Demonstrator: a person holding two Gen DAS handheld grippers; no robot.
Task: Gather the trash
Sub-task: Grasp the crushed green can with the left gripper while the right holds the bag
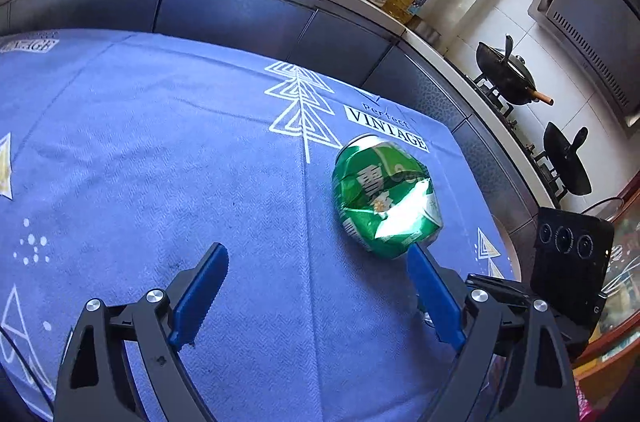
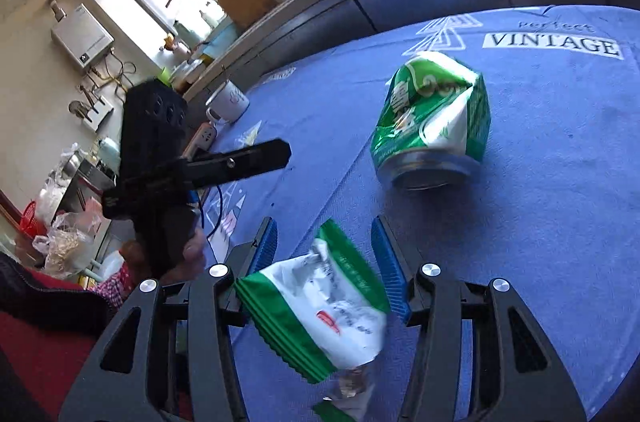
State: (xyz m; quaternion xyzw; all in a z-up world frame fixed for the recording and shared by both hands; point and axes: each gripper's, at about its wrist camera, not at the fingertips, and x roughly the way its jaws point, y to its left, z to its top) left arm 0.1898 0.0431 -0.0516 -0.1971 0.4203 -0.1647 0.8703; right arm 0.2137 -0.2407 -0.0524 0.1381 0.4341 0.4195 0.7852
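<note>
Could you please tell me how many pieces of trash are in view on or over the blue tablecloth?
2: a crushed green can lying on the tablecloth, and a green-and-white wrapper between the right gripper fingers. Others may lie outside the views.

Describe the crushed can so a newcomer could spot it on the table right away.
Start at the blue tablecloth printed with white triangle trees and the word VINTAGE. Just below that lettering lies the crushed can, on its side, its silver base facing the right gripper. Unlike the flat green-and-white wrapper between that gripper's fingers, it is dented metal, green with white characters.

The blue tablecloth reads "perfect VINTAGE" (can's lettering is illegible).
</note>
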